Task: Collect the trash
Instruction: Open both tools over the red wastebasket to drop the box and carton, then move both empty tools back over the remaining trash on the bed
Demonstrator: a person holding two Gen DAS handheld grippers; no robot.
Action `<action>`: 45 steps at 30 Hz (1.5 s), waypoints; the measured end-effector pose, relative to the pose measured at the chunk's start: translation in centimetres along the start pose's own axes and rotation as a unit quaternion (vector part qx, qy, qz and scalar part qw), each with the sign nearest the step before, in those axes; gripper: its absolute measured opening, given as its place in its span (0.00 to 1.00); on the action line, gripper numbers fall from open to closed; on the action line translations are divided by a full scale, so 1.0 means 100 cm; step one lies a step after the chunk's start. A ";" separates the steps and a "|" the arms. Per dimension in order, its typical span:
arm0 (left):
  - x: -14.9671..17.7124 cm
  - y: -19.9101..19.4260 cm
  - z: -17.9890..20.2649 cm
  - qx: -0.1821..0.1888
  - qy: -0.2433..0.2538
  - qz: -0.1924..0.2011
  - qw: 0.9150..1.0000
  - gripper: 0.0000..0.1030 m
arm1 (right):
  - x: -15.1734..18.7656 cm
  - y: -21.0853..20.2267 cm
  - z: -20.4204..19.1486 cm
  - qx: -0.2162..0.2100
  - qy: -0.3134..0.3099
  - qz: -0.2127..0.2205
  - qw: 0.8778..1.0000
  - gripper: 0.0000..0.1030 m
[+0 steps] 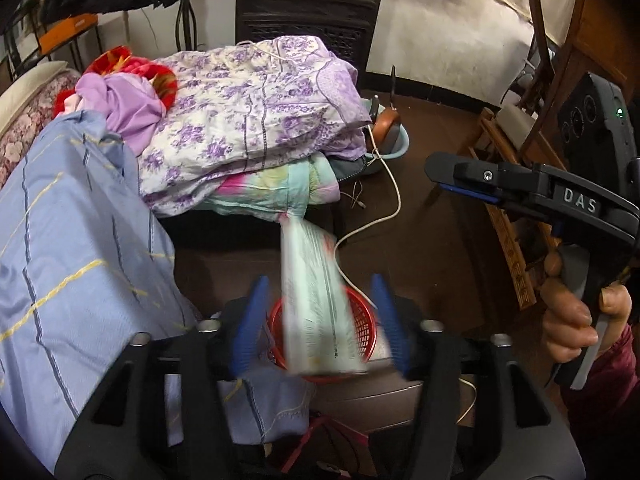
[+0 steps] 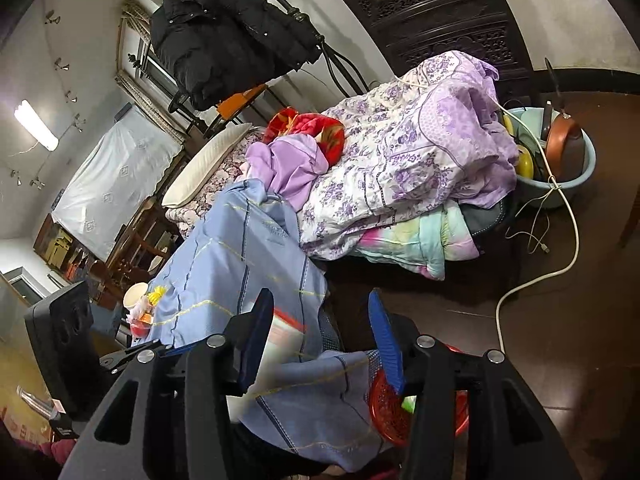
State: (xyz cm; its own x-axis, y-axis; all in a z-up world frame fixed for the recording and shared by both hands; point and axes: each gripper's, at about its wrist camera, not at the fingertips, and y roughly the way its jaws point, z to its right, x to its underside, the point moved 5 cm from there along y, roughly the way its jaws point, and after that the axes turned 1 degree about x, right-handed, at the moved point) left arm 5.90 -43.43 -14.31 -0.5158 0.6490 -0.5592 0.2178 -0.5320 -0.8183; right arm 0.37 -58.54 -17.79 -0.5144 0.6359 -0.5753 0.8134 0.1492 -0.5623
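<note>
L gripper [image 1: 320, 320]: jaws wide apart, gripping nothing; blurred pale-green wrapper [image 1: 316, 300] between them, contact unclear, over red basket [image 1: 362, 330] near centre. R gripper [image 2: 320, 340]: jaws apart, empty, above blue sheet [image 2: 240, 248].

Dim room lit by a wall tube lamp [image 2: 37, 125] (fisheye-bent edges), foreground wrapper [image 1: 316, 304] seemingly motion-blurred.

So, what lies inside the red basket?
In the left wrist view, a blurred pale green package covers most of the red basket. In the right view, something green shows inside; the bottom is hidden.
</note>
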 end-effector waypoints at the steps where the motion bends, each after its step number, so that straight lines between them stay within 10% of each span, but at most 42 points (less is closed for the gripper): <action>1: -0.002 -0.002 0.000 0.001 -0.002 0.006 1.000 0.65 | 0.000 -0.001 -0.001 -0.001 -0.001 0.001 1.000 0.48; 24: 0.030 -0.117 -0.116 -0.080 -0.130 0.109 0.982 0.70 | 0.008 -0.003 -0.119 -0.031 -0.100 0.000 0.995 0.54; 45: 0.160 -0.202 -0.344 -0.215 -0.332 0.131 0.909 0.71 | 0.054 0.065 -0.246 -0.050 -0.197 -0.086 0.975 0.58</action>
State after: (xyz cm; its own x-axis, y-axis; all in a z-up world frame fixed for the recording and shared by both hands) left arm 21.74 -3.59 -11.32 -0.7548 -0.0168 -0.6558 0.6354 -0.2673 -0.7245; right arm 9.53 -35.53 -9.94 -0.6947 0.2564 -0.6720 0.7174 0.3141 -0.6218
